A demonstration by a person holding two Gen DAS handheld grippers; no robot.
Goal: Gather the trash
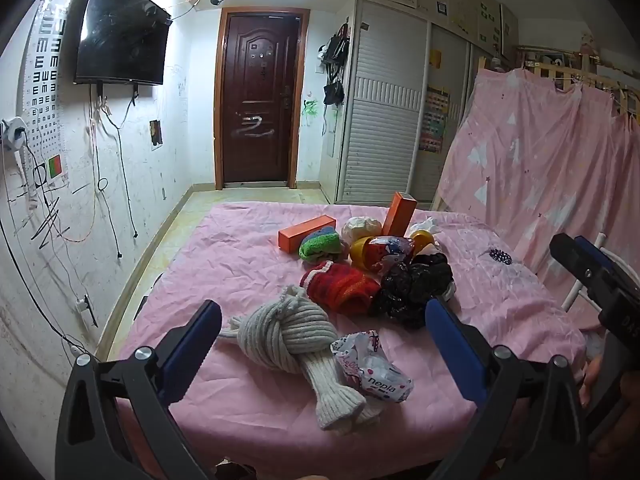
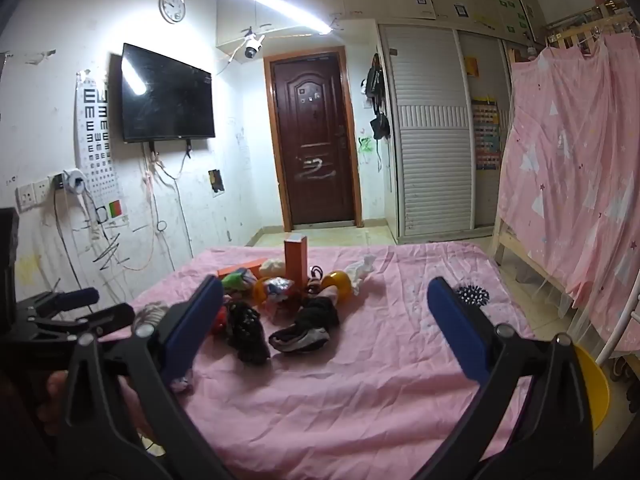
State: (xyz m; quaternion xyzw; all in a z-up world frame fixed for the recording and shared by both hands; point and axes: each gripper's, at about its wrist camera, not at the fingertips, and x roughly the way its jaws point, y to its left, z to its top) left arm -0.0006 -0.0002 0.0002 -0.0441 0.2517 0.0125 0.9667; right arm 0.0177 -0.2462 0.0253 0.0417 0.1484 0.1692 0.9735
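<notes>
Crinkled tissue wrapper (image 1: 374,366) beside ribbed knotted sock (image 1: 288,338); both grippers' fingers (image 1: 196,344) (image 2: 456,328) apart, empty

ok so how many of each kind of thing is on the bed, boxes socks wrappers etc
orange boxes: 2, one lying, one standing
sock bundles: 3, cream, red, green
black bags or cloth: 2
wrappers: 2, nepia, foil
tissue wads: 2
yellow shells: 2
spiky ball: 1
total: 14
</notes>
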